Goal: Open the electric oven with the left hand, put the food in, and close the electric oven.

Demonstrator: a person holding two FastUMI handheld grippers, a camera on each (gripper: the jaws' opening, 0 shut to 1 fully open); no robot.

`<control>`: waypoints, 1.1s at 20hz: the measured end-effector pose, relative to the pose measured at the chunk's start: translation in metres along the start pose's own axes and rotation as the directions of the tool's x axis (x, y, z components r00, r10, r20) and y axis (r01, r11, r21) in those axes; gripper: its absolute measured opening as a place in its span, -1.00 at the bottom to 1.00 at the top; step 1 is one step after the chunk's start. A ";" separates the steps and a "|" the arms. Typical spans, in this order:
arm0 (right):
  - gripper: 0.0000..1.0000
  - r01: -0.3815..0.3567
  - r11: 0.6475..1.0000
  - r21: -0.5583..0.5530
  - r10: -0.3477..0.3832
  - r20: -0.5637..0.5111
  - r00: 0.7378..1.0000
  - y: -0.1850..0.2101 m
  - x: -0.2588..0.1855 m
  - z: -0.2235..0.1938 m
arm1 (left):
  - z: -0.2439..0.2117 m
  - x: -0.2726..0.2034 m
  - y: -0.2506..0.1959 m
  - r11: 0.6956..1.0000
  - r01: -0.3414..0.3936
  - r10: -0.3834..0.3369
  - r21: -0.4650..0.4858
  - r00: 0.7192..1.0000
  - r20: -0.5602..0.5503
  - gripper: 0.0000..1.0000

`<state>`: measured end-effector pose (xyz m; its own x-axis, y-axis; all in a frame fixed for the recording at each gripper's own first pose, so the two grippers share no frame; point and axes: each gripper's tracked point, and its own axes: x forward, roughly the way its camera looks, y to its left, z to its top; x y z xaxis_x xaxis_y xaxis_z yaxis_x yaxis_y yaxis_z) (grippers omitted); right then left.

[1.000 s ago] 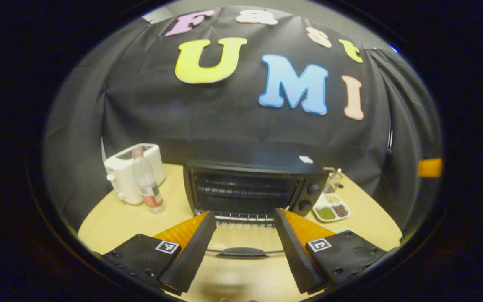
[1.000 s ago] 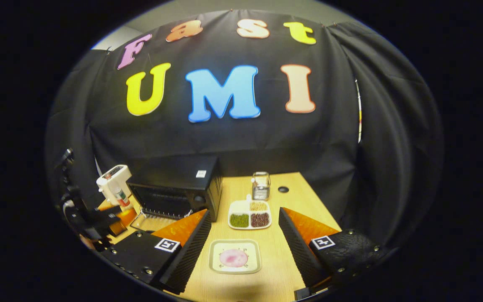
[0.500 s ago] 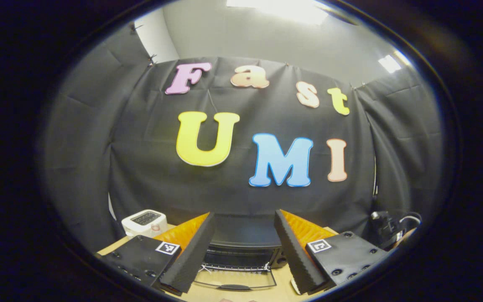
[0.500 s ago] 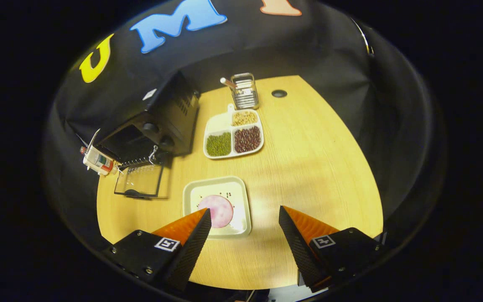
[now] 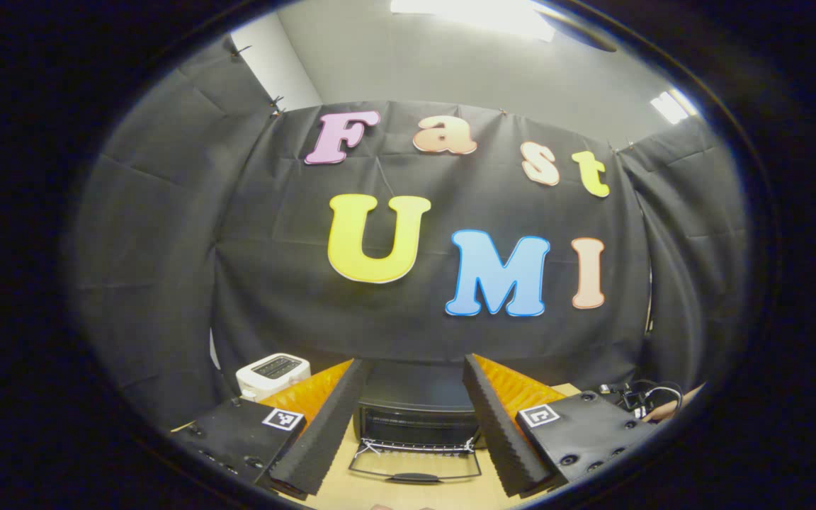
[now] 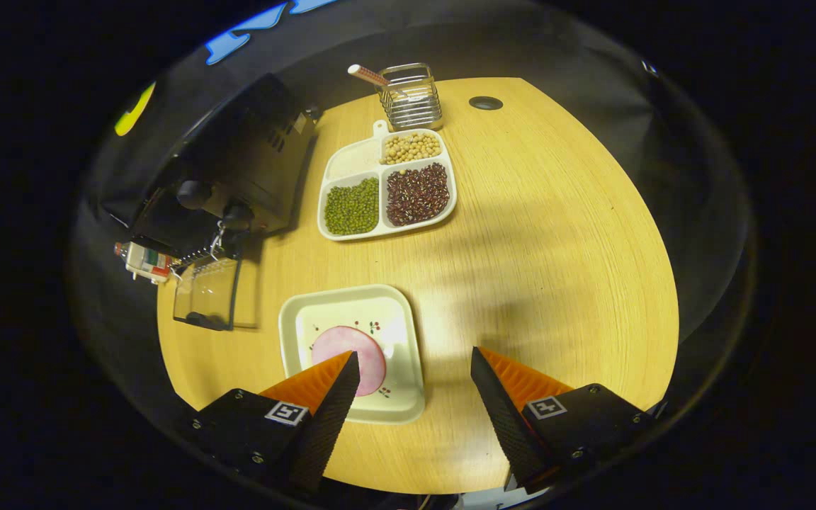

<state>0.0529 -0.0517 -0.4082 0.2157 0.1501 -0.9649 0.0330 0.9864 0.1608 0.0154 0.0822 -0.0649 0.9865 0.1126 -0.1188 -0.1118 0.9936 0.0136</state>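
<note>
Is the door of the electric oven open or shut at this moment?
Open. The oven door is folded down flat onto the table in front of the oven, and the rack shows at the cavity's mouth.

- Left gripper (image 5: 408,425): two long wedge-shaped fingers (image 5: 323,439), each orange and ribbed on the outer face, with black ridged padding on the inner face.
- Each finger joins a flat black block fixed with small round screws.
- Each block carries a small white square tag printed with a black pattern.
- Right gripper (image 6: 411,418): the same build, with orange ribbed wedges, black textured inner pads (image 6: 330,418), and black screwed blocks with white patterned tags.
- The jaws of both grippers stand wide apart.
- A second device with thin black and white cables (image 5: 638,397) sits at the right edge of the left gripper view.
</note>
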 end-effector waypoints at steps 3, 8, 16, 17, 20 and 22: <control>0.90 0.065 0.996 -0.057 -0.067 -0.045 0.997 -0.009 0.017 -0.002 | -0.007 -0.009 0.014 0.999 -0.040 0.040 0.001 0.999 -0.022 0.94; 0.87 0.118 0.985 -0.125 -0.130 -0.092 0.987 -0.011 0.027 -0.009 | -0.012 -0.018 0.032 0.996 -0.088 0.088 -0.009 0.995 -0.036 0.96; -0.46 0.059 0.985 -0.164 -0.075 -0.094 0.993 0.000 0.034 -0.015 | -0.016 -0.020 0.027 0.997 -0.076 0.074 -0.032 0.996 -0.049 0.89; -0.64 0.050 0.994 -0.102 -0.061 -0.106 0.993 0.000 0.035 -0.016 | -0.015 -0.017 0.024 0.997 -0.069 0.067 -0.031 0.997 -0.048 0.93; -0.97 0.002 1.000 -0.024 -0.004 -0.088 0.996 -0.001 0.036 -0.017 | -0.011 -0.015 0.015 0.999 -0.042 0.042 -0.016 0.998 -0.045 0.89; -0.98 -0.020 1.000 0.001 0.020 -0.068 0.997 -0.003 0.033 -0.020 | -0.010 -0.012 0.009 1.000 -0.028 0.028 -0.007 0.998 -0.050 0.89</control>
<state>0.0401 -0.0486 -0.4449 0.1490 0.1738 -0.9734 0.0301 0.9832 0.1801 0.0010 0.0893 -0.0730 0.9758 0.1399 -0.1682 -0.1401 0.9901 0.0104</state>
